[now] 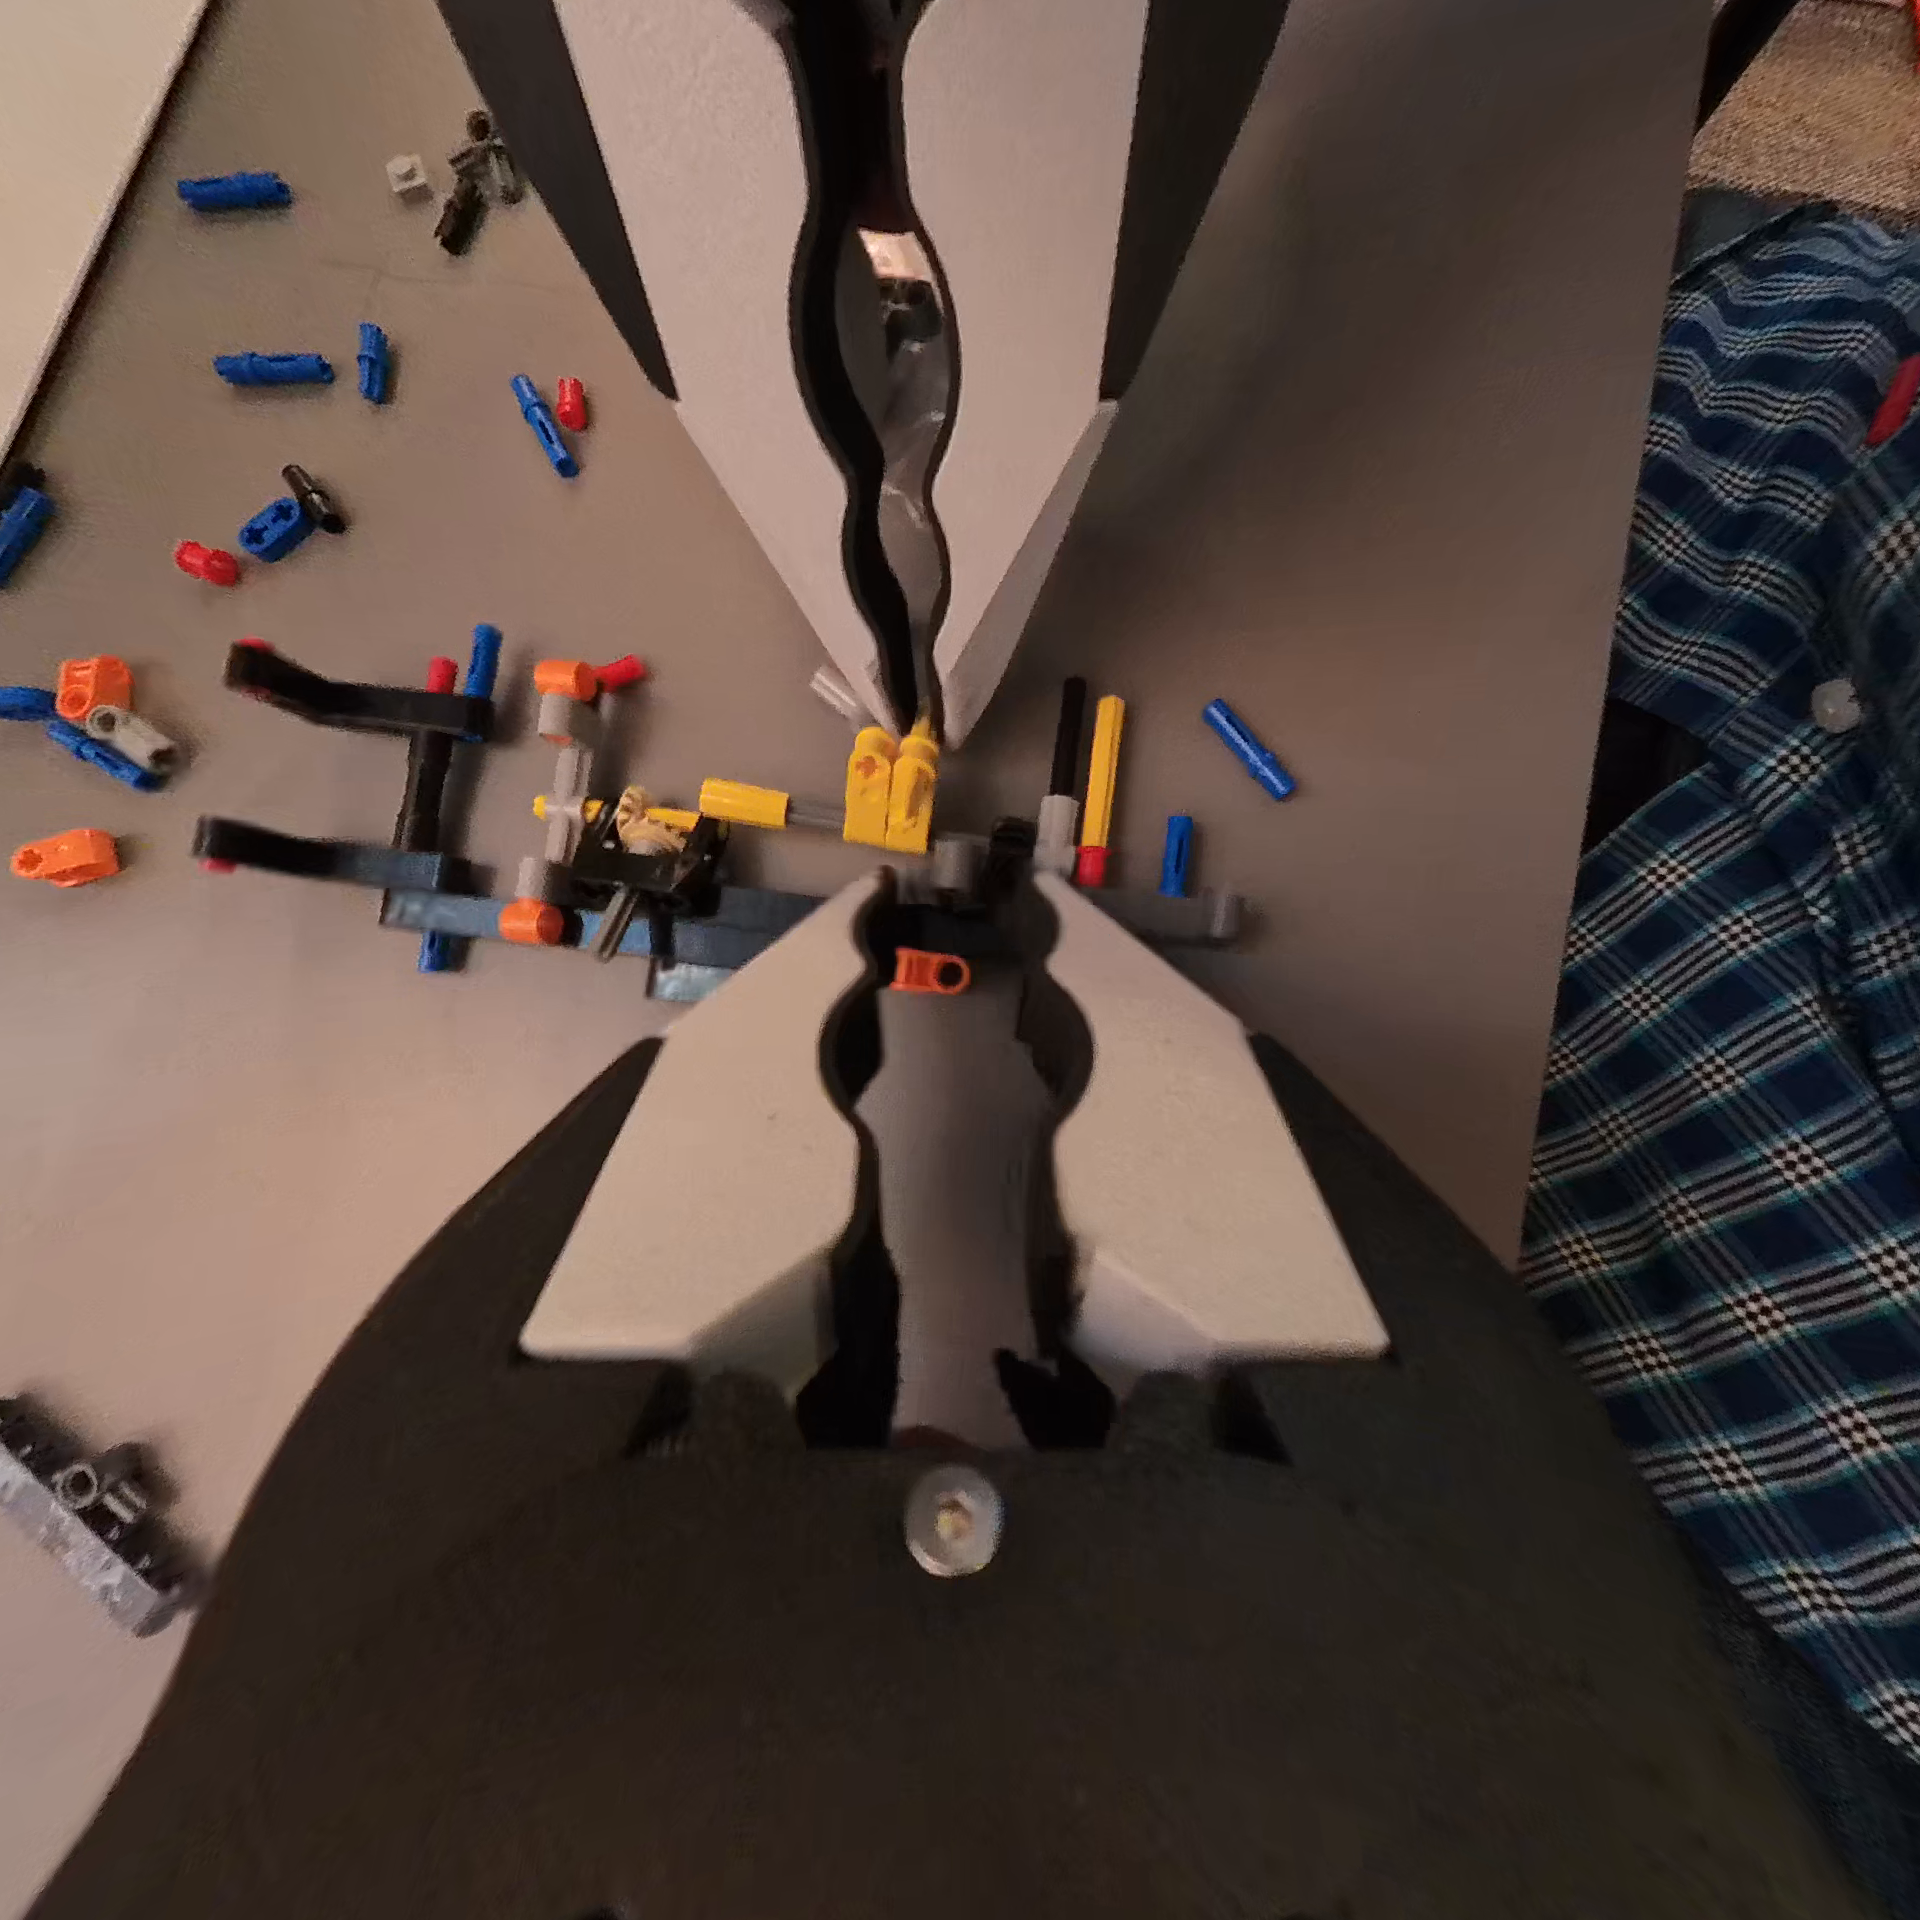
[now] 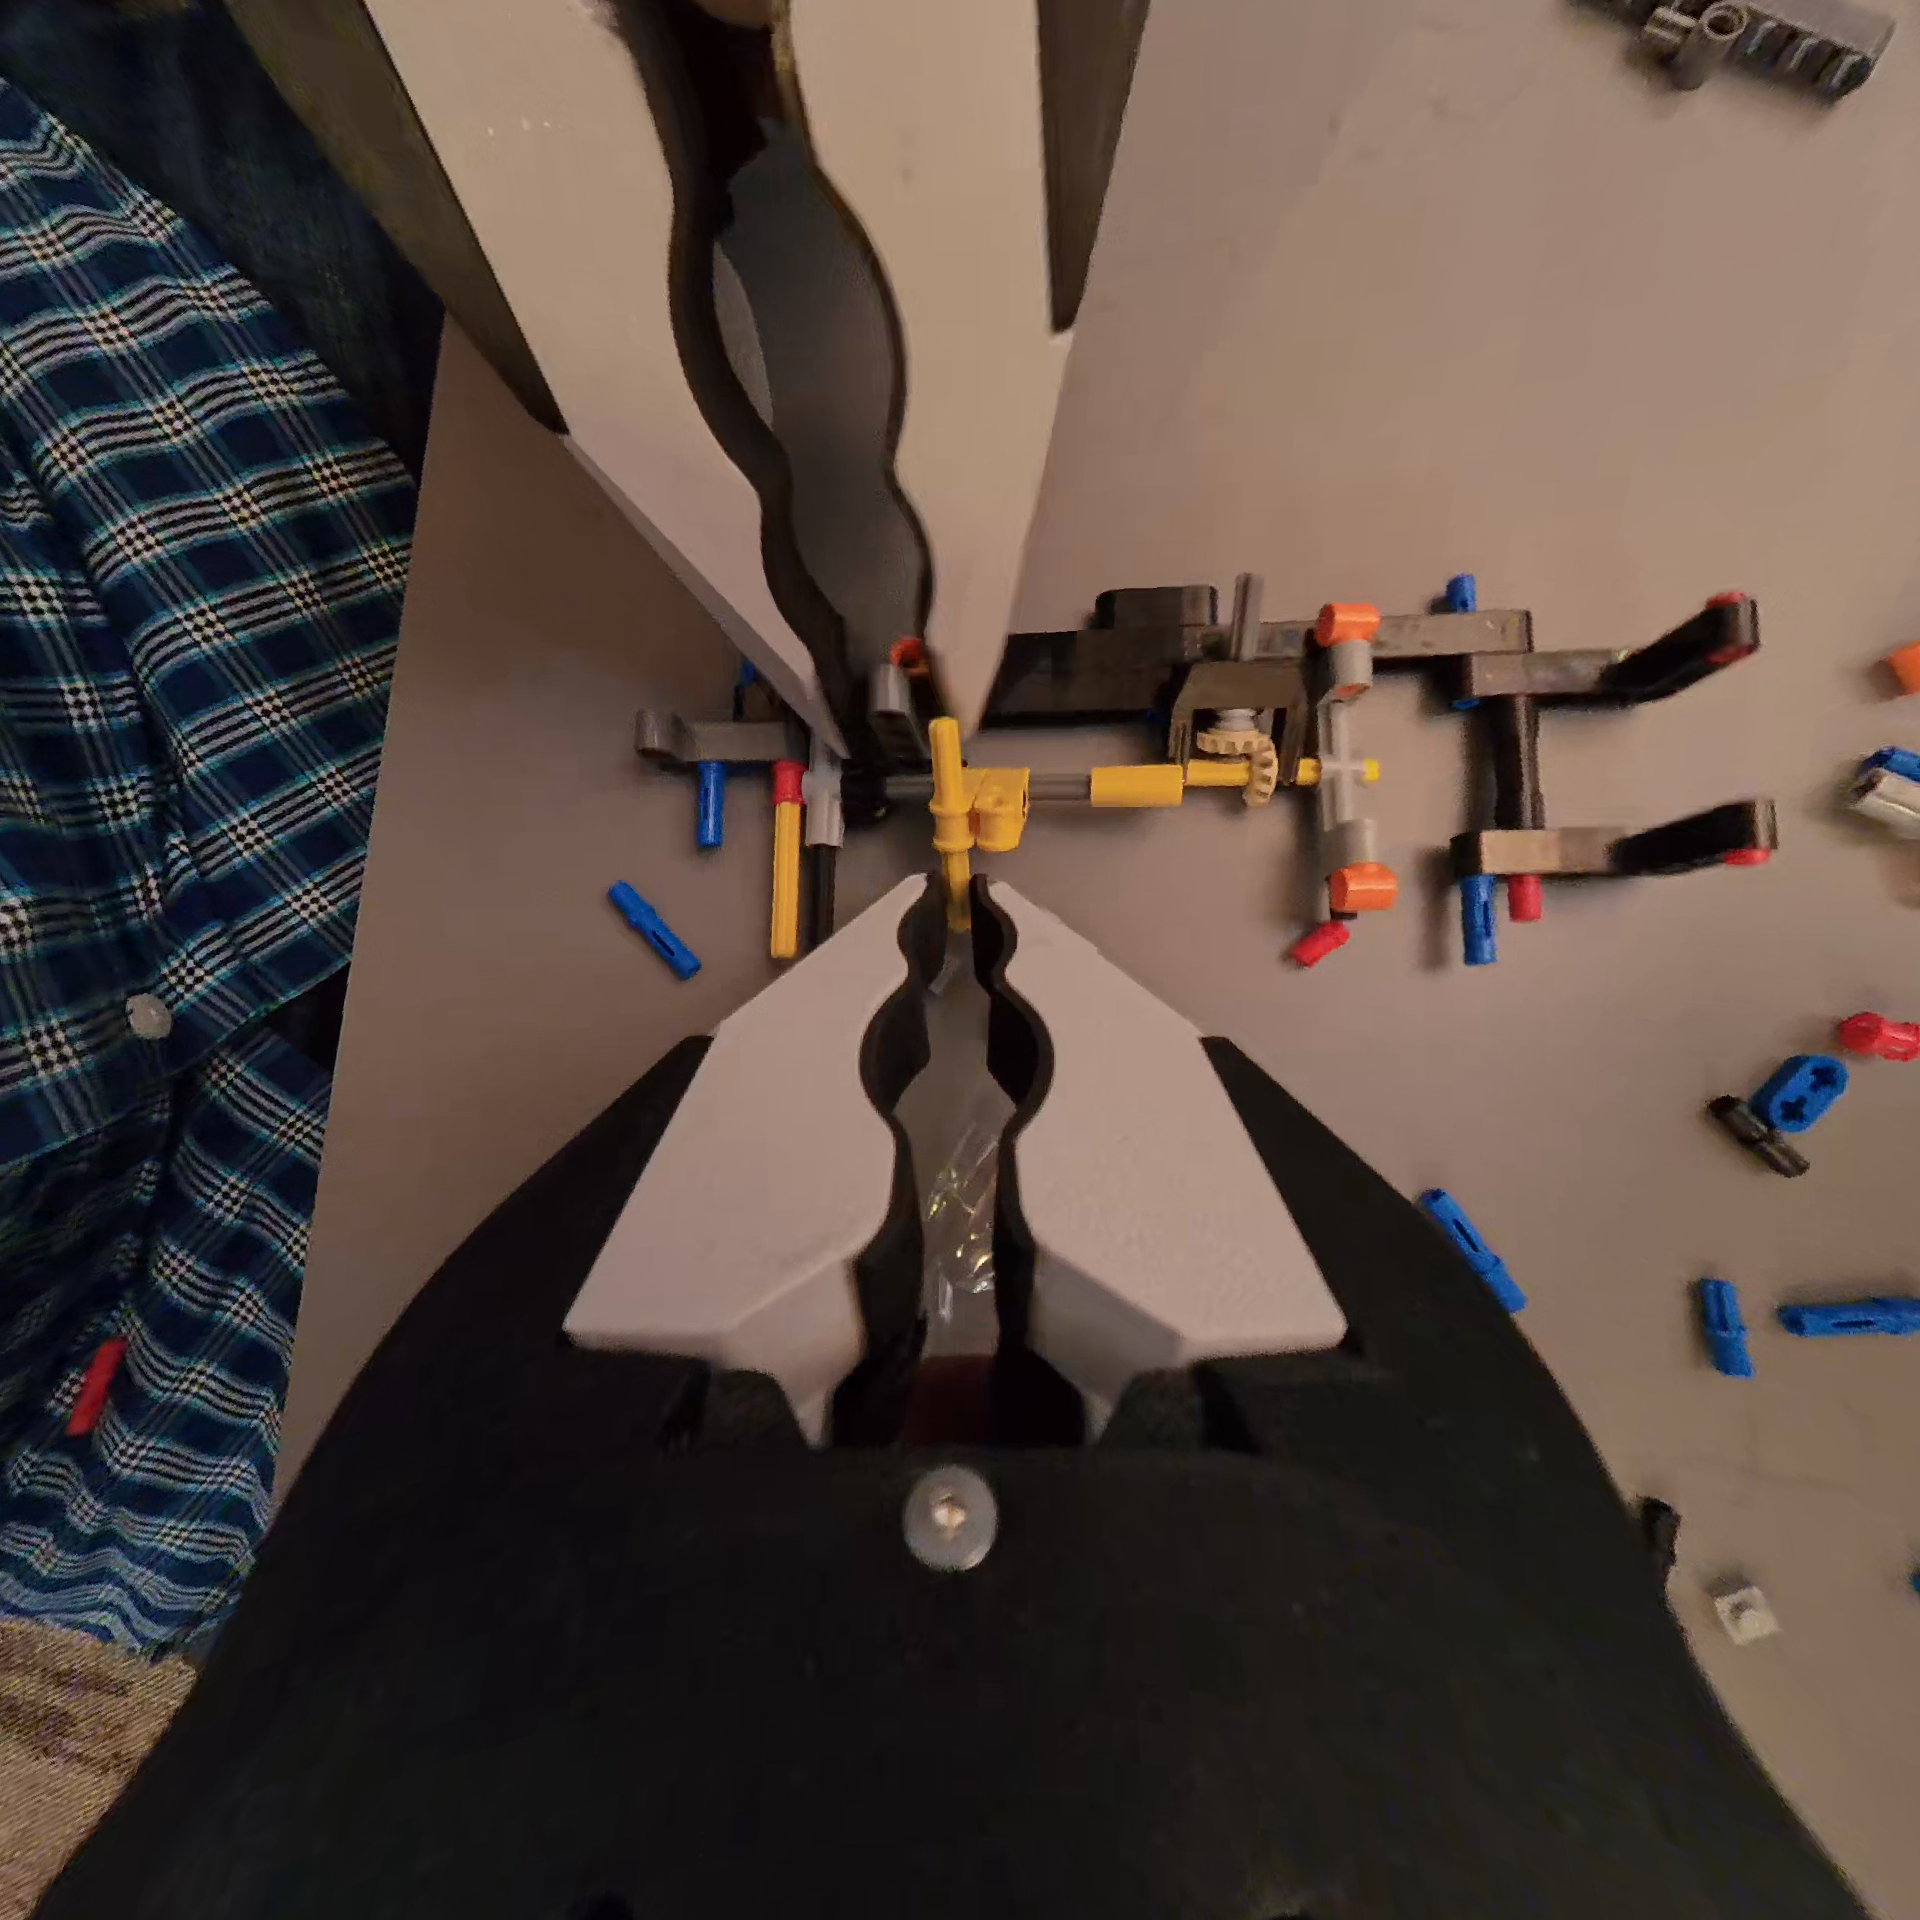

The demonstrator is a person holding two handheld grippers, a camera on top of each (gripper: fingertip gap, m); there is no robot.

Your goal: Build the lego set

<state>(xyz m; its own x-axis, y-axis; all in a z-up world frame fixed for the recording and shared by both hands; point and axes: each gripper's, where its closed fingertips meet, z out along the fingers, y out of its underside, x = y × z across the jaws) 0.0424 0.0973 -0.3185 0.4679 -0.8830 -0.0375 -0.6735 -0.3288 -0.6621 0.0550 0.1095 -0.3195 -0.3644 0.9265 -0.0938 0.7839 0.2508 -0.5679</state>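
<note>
The half-built lego set (image 2: pixel 1299 717) lies flat on the grey table (image 1: pixel 1351 520), a frame of black beams with orange, grey and yellow connectors along a yellow axle, and both claws meet it at the end nearer the person's blue checked shirt (image 1: pixel 1766 935). The right gripper (image 2: pixel 961 888) has its tips pressed together on the thin yellow pin (image 2: pixel 948 821) that stands up from the yellow connector. The left gripper (image 1: pixel 956 883) pinches the black and grey end of the frame from the opposite side (loose blue pins (image 1: pixel 272 366) and red pins lie scattered well apart from the build)
</note>
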